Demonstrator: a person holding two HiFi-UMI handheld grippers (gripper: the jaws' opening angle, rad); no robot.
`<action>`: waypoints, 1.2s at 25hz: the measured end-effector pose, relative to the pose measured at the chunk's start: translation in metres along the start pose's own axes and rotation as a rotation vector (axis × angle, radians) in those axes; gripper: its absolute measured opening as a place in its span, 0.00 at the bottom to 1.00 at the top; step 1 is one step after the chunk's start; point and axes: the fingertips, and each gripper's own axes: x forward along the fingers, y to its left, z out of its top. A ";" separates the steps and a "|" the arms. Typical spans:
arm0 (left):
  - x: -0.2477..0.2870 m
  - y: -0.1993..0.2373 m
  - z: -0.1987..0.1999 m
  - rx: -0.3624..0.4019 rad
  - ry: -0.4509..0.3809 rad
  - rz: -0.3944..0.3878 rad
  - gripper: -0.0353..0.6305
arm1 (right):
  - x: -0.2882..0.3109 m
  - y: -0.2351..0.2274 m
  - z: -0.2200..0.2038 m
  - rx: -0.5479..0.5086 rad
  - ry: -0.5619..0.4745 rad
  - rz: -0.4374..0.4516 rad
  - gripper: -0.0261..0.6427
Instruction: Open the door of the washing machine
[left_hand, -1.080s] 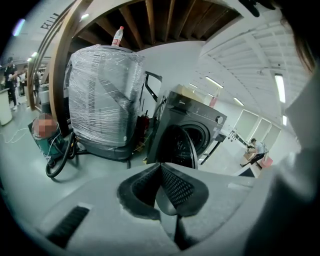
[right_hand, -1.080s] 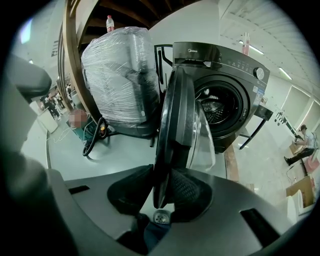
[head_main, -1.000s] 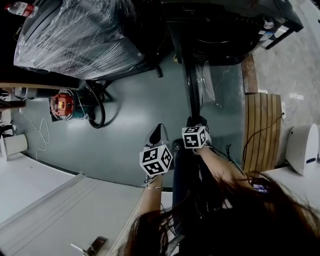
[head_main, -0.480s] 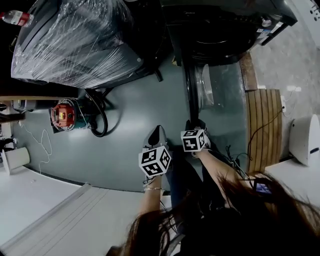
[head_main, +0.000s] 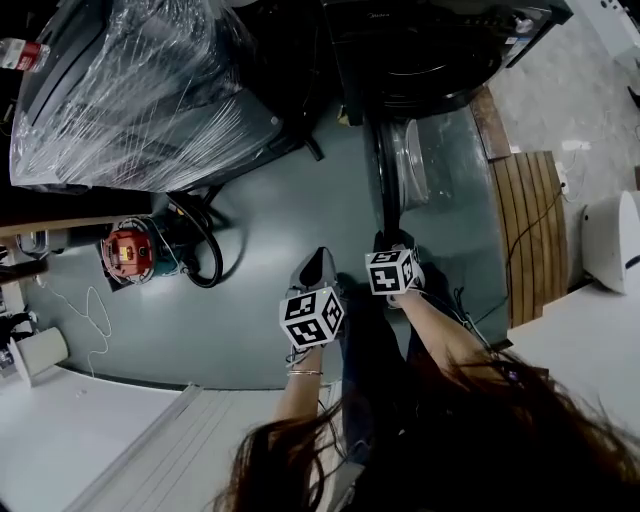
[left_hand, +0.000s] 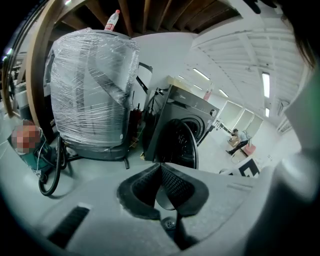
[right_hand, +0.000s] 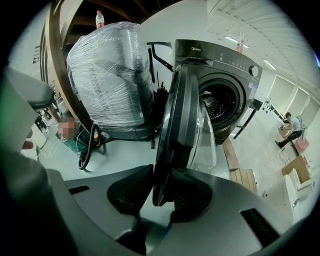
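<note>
Standing wide open at the head view's upper centre, the washing machine door (head_main: 384, 180) is meeting the right gripper (head_main: 386, 240) at its near edge. In the left gripper view, the left gripper (left_hand: 161, 167) is pinching together, empty. In the right gripper view, the jaws are clamping the door's rim.

Grey-green floor (head_main: 260, 250) carried a dark washing machine (head_main: 420, 50). Left of the machine stood a plastic-wrapped appliance (head_main: 140, 90). Further left and nearer the camera sat a red device (head_main: 130, 250) with a black hose (head_main: 205, 255). Just right of the machine lay a wooden slatted board (head_main: 535, 230).
</note>
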 end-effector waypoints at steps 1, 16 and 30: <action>-0.001 0.004 0.000 0.003 0.004 -0.004 0.07 | 0.001 0.004 0.001 0.006 -0.001 -0.003 0.17; -0.013 0.053 0.001 0.015 0.021 -0.035 0.07 | 0.010 0.052 0.015 0.073 -0.018 -0.026 0.18; -0.018 0.103 0.018 0.029 0.019 -0.078 0.07 | 0.025 0.108 0.040 0.105 -0.010 -0.012 0.19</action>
